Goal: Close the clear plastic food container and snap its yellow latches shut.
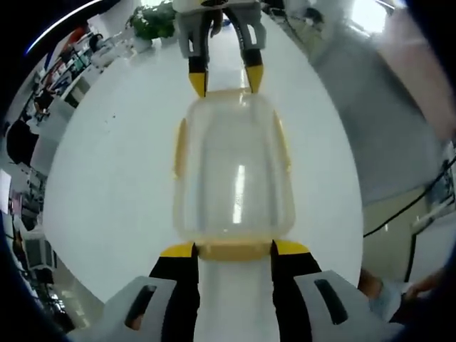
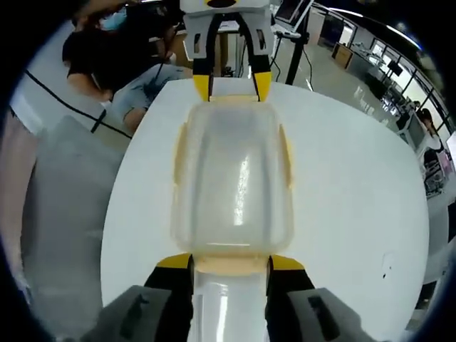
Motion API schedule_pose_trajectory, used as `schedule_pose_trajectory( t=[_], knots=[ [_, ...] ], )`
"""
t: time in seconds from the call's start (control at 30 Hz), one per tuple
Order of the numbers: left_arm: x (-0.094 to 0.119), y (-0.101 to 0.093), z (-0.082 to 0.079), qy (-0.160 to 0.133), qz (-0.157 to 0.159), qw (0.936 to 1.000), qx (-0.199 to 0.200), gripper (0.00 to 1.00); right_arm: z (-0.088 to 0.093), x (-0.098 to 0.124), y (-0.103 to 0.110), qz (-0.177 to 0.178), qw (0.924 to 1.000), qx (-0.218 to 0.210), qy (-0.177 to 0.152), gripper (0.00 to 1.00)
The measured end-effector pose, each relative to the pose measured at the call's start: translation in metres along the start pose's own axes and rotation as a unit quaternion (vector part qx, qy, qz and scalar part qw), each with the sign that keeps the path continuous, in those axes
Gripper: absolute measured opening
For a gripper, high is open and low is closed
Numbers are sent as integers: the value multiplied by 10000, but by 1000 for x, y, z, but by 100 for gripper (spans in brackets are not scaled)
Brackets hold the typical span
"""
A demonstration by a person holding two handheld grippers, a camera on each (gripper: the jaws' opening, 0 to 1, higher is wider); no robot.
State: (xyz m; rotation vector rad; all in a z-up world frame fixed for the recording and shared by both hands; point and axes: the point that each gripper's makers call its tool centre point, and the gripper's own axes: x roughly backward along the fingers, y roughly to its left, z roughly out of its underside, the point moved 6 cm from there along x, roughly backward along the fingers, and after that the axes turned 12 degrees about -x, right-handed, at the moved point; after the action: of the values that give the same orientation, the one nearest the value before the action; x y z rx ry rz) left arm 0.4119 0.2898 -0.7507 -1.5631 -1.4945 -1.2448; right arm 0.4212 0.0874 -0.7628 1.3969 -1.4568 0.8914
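The left gripper [image 1: 233, 249] and the right gripper [image 2: 229, 261] face each other from opposite ends, each with its two yellow-tipped jaws parted and set straddling a short end. In the left gripper view the right gripper [image 1: 225, 80] stands at the far end (and the left gripper [image 2: 232, 85] likewise in the right gripper view).

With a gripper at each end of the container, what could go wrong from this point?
1. Both grippers, left and right, sit open at the end latches; uneven pushing could slide the container across the smooth white table.
2. The side latches still look flared out, so the lid may stay partly unsealed.
3. The jaw tips sit close to thin clear plastic and might slip off a latch.
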Motion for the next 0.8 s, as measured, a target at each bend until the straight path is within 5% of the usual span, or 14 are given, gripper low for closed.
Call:
schedule_pose_trajectory(
  t=[0.8],
  knots=[
    [-17, 20, -62, -145, -42, 9999, -84, 36, 62, 26, -12, 70, 9999, -81, 57, 37]
  ],
)
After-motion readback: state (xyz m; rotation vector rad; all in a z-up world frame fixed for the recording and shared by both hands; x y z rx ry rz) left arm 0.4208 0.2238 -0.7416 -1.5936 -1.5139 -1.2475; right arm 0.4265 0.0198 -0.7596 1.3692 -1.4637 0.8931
